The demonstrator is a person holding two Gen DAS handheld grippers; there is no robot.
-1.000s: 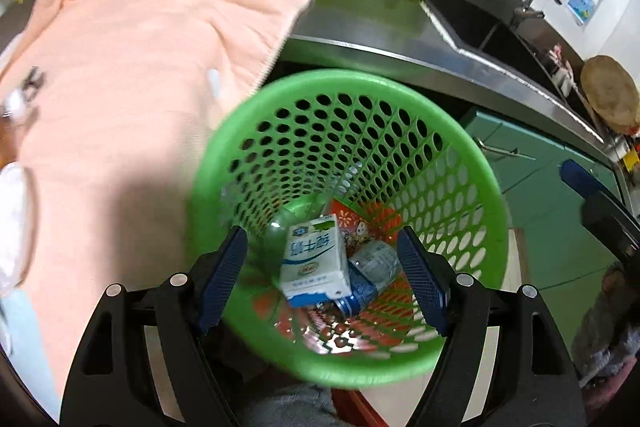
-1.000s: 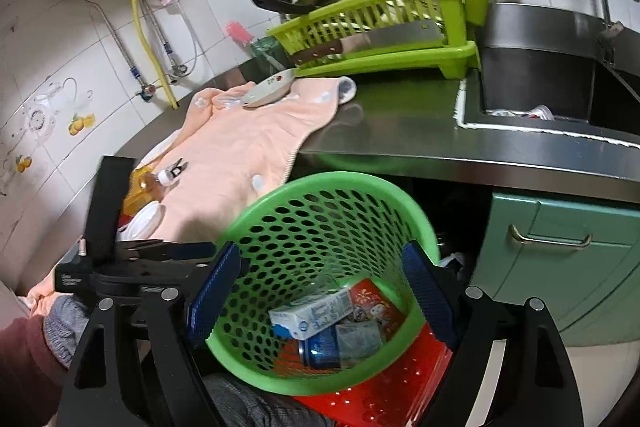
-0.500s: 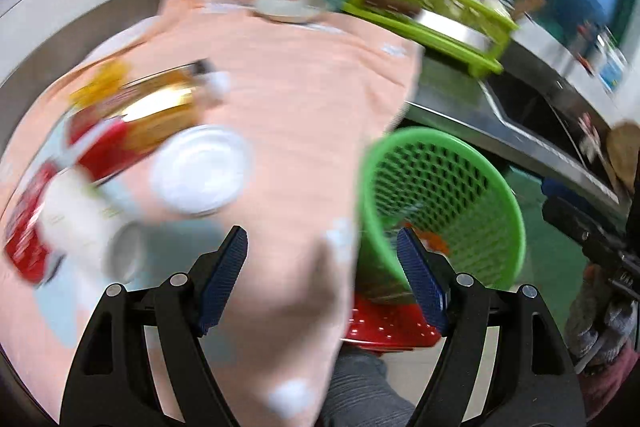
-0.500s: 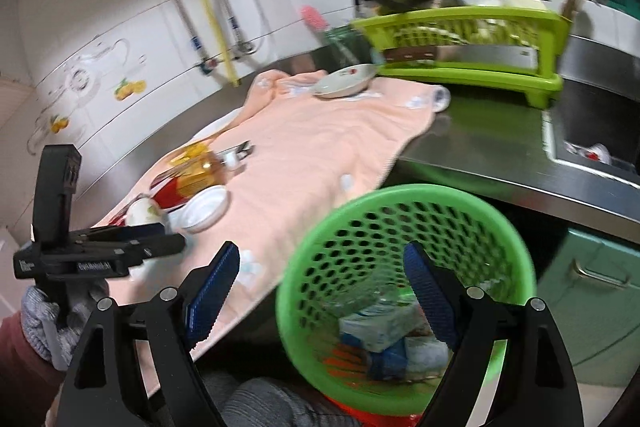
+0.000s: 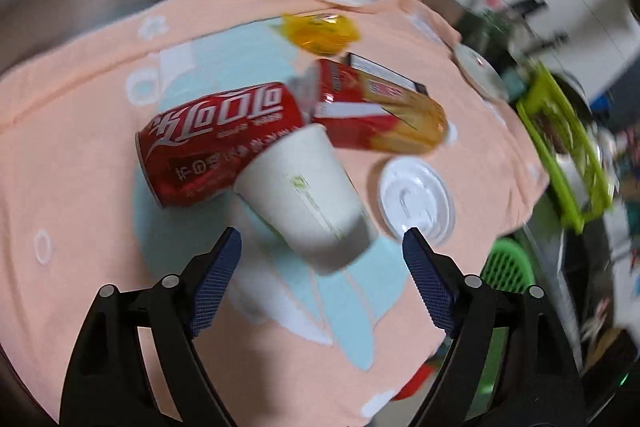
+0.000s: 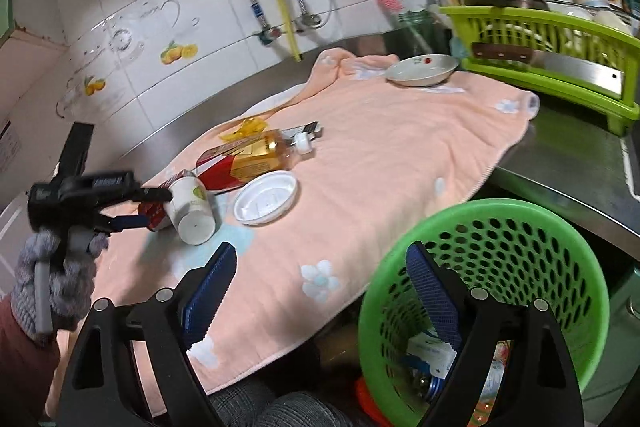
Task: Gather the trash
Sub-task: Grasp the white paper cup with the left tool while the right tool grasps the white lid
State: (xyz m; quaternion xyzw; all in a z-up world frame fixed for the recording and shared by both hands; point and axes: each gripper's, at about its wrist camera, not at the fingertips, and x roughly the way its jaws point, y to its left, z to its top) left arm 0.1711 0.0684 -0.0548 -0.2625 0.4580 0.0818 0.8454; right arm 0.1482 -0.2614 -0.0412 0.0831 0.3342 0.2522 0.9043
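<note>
The left gripper (image 5: 318, 281) hangs above the peach towel (image 5: 80, 147), its blue-padded jaws spreading wider and pinching nothing; the white paper cup (image 5: 308, 195) lies just ahead of the gap between them, apart from both pads. Taking that cup as the marker: it lies on its side, long axis slanting, its closed base toward the gripper and its mouth away toward the red cola can (image 5: 220, 139). The can also lies on its side, touching or overlapping the cup's far end, its length running crosswise to the cup's. Beyond the cup lies a bottle of amber liquid (image 5: 400, 123) with a red and yellow label, on its side too; from the right wrist camera its white cap points away from the cup, toward the dish rack. A crumpled yellow wrapper (image 5: 320, 31) sits further off, past the bottle. A white plastic lid (image 5: 416, 203) rests flat just beside the cup, on the rack side.

The right gripper (image 6: 320, 295) is also opening, nothing between its jaws, poised over the towel's edge next to the green perforated basket (image 6: 500, 227), which stands below the counter edge, well apart from the cup, with a milk carton (image 6: 432, 351) and other rubbish in its bottom. A gloved hand (image 6: 52, 287) grips the left tool's handle.
</note>
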